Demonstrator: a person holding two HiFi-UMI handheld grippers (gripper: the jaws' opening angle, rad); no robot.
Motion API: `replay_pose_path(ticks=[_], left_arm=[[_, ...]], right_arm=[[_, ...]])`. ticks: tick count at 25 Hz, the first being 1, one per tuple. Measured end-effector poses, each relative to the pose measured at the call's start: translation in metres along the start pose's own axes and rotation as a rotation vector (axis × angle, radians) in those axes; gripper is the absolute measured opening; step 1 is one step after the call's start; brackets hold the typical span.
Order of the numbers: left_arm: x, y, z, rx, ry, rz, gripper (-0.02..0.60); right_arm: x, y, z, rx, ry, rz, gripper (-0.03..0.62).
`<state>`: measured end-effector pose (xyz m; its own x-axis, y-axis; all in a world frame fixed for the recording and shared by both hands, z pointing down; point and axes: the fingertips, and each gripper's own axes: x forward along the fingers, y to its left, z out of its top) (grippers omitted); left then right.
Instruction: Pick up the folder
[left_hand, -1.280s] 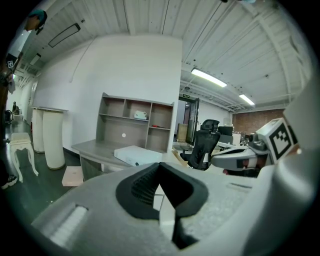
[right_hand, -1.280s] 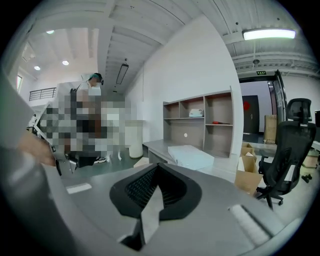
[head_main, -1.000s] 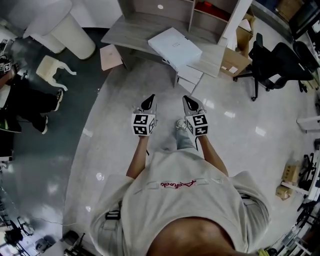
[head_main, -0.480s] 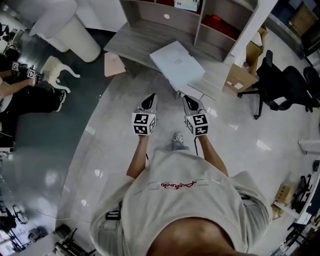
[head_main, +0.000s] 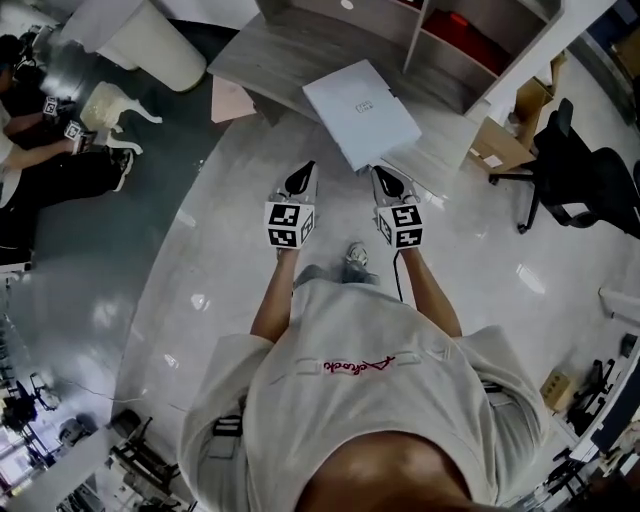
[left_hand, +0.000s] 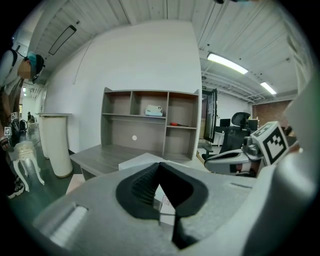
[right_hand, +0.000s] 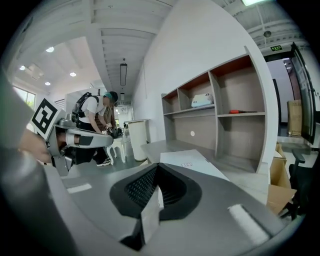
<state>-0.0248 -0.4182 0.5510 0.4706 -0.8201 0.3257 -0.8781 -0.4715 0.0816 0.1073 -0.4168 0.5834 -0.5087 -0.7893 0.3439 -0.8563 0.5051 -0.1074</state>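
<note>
Pickup has not yet started, judging by how things lie: nothing is grasped and the whole lift is left to do.

Head view: the white folder (head_main: 360, 112) lies flat on the grey desk (head_main: 265, 62), ahead of both grippers and apart from them. Its near corner points back toward the gap between the left gripper (head_main: 303, 173) and the right gripper (head_main: 386, 176). Both are held side by side in front of the person's body, over the floor and short of the desk edge.

Left gripper view: the jaws of the left gripper (left_hand: 160, 165) meet at their tips with nothing between them. The folder (left_hand: 141, 161) shows just past the tips, resting on the desk in front of the shelf unit (left_hand: 150, 125).

Right gripper view: the right gripper (right_hand: 157, 166) is likewise closed and empty. The folder (right_hand: 192, 162) lies ahead and slightly to the right of its tips, untouched.

What remains, by my reading, is closing the gap to the desk, opening a jaw pair, taking an edge of the folder, and raising it.
</note>
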Motion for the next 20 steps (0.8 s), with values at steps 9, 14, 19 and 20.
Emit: replay_pose_path(ticks=[9, 14, 19, 20], left_arm=[[0.031, 0.017, -0.028, -0.036, 0.063, -0.044, 0.0], [0.05, 0.025, -0.053, -0.047, 0.108, -0.116, 0.0], [0.065, 0.031, -0.076, -0.061, 0.134, -0.172, 0.0], [0.068, 0.033, -0.081, -0.065, 0.14, -0.179, 0.0]], right_arm=[[0.03, -0.013, -0.036, 0.077, 0.083, -0.047, 0.008], [0.049, -0.014, -0.059, 0.135, 0.117, -0.115, 0.008], [0.065, -0.013, -0.084, 0.175, 0.153, -0.158, 0.008], [0.067, -0.012, -0.089, 0.186, 0.159, -0.165, 0.008]])
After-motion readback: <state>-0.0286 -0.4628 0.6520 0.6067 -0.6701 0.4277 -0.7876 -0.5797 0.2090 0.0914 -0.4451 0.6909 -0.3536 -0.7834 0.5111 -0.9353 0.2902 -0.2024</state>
